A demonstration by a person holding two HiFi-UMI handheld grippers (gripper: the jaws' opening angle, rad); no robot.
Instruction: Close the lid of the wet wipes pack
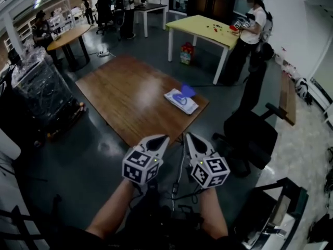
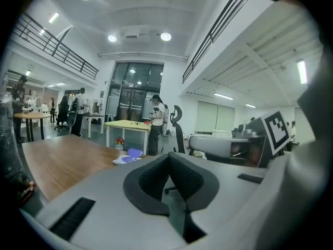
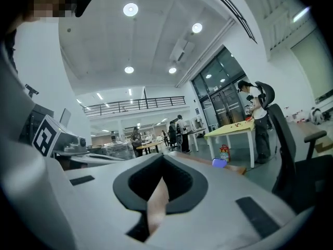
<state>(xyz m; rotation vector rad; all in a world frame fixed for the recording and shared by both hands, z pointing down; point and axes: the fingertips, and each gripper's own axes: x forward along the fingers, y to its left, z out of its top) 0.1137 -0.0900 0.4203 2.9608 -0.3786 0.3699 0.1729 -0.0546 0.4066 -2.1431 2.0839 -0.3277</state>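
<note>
The wet wipes pack (image 1: 179, 102) lies white and flat near the right corner of the brown wooden table (image 1: 125, 92), its blue lid (image 1: 187, 90) standing up open. Both grippers hang over the floor, short of the table's near edge, pointing toward it. My left gripper (image 1: 164, 138) and my right gripper (image 1: 188, 136) sit side by side, each with its jaws together and nothing between them. From the left gripper view the pack (image 2: 126, 159) shows small, beyond my left gripper (image 2: 169, 157). The right gripper view shows only the lid (image 3: 219, 162), past my right gripper (image 3: 163, 158).
A black office chair (image 1: 252, 134) stands right of the table. Behind it a person (image 1: 251, 27) stands at a yellow table (image 1: 205, 27). A plastic-wrapped cart (image 1: 41, 95) sits at the left, a round table (image 1: 67, 37) farther back. Cables trail on the floor below my grippers.
</note>
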